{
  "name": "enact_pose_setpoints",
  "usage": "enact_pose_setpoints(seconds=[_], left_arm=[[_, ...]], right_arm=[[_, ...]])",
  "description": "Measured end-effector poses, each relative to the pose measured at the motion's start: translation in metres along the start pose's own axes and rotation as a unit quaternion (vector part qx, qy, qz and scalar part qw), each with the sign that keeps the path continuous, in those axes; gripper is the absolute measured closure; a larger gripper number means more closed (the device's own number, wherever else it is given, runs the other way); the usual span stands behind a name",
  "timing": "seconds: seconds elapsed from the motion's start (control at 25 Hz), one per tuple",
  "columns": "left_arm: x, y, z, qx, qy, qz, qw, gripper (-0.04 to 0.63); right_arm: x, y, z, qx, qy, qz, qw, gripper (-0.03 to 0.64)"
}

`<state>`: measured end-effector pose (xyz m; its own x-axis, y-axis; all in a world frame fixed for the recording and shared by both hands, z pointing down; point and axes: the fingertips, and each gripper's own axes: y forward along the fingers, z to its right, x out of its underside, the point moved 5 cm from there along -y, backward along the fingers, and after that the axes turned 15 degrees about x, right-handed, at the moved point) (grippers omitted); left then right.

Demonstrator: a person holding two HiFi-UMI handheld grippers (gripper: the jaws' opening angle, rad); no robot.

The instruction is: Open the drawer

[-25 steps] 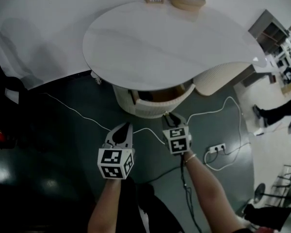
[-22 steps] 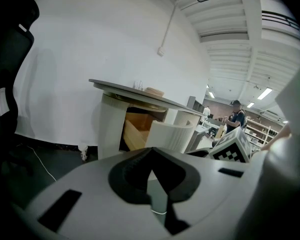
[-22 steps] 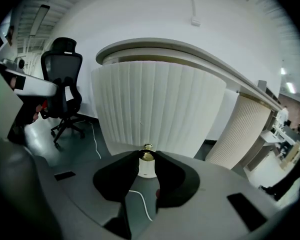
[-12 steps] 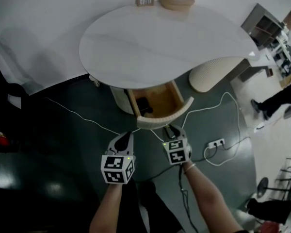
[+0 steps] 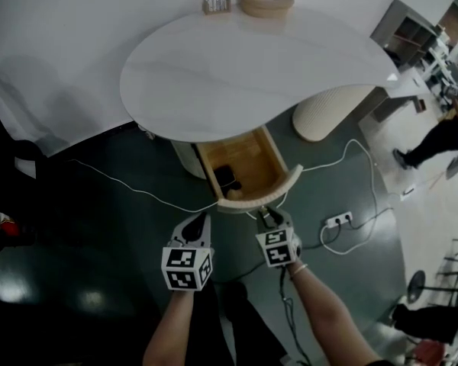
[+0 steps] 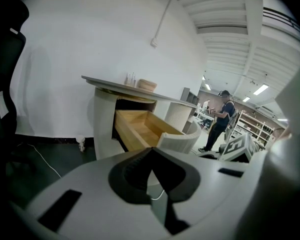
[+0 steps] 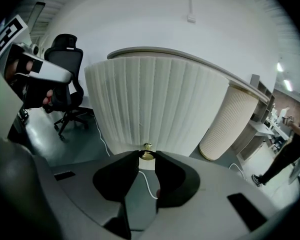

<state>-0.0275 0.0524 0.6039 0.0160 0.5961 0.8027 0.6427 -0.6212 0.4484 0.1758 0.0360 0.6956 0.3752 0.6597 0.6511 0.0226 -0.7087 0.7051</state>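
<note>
Because the right claw (image 7: 147, 155) pinches only the small brass knob (image 7: 147, 150) at its very tips, a pull that drifts sideways or downward could, by my judgement, let the rounded metal slip free. The drawer (image 5: 252, 158) already stands well out from under the near edge of the table (image 5: 244, 67), so hauling harder risks running it off its guides, and the dark object (image 5: 227, 178) inside could slide. The left claw (image 5: 195, 223) hangs beside it with its jaws together and nothing in them, giving no support. The table is a white, rounded top carrying a round wooden dish (image 5: 266, 0) at its far edge, with a ribbed pedestal (image 5: 328, 113) under its right end. Below lies a dark glossy floor (image 5: 99, 227) crossed by white cables (image 5: 137, 191) and a power strip (image 5: 337, 221), a possible snag underfoot. A person (image 5: 435, 139) stands off to the right.
</note>
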Motion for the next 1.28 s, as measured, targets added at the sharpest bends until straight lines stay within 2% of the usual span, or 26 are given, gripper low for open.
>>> enact_pose_setpoints(seconds=[0.28,0.52,0.72,0.84,1.0,1.16,1.28], left_arm=[[-0.012,-0.005,-0.002,-0.003,-0.004,-0.001,1.0,0.594],[-0.022,-0.009,-0.007,-0.008,-0.009,0.0,0.9999,0.594],[-0.032,-0.011,-0.007,-0.008,-0.012,0.002,0.9999,0.594],[-0.04,-0.013,-0.006,-0.008,-0.009,0.005,0.9999,0.594],[-0.048,-0.017,-0.004,-0.011,-0.005,0.004,0.9999,0.594],[-0.055,-0.019,0.002,-0.012,0.002,0.004,0.9999,0.594],[-0.057,-0.022,0.008,-0.011,0.004,0.003,0.9999,0.594]], right_arm=[[-0.003,0.0,0.001,0.003,0.004,-0.022,1.0,0.52],[-0.007,-0.005,-0.001,0.014,0.032,-0.067,0.997,0.515],[-0.01,-0.016,0.001,0.028,0.028,-0.08,0.996,0.52],[-0.007,-0.034,0.005,0.037,0.032,-0.076,0.996,0.558],[-0.013,-0.061,0.012,0.021,0.081,-0.067,0.994,0.591],[-0.026,-0.084,0.018,-0.001,0.113,-0.04,0.993,0.598],[-0.04,-0.099,0.026,-0.003,0.117,-0.006,0.993,0.601]])
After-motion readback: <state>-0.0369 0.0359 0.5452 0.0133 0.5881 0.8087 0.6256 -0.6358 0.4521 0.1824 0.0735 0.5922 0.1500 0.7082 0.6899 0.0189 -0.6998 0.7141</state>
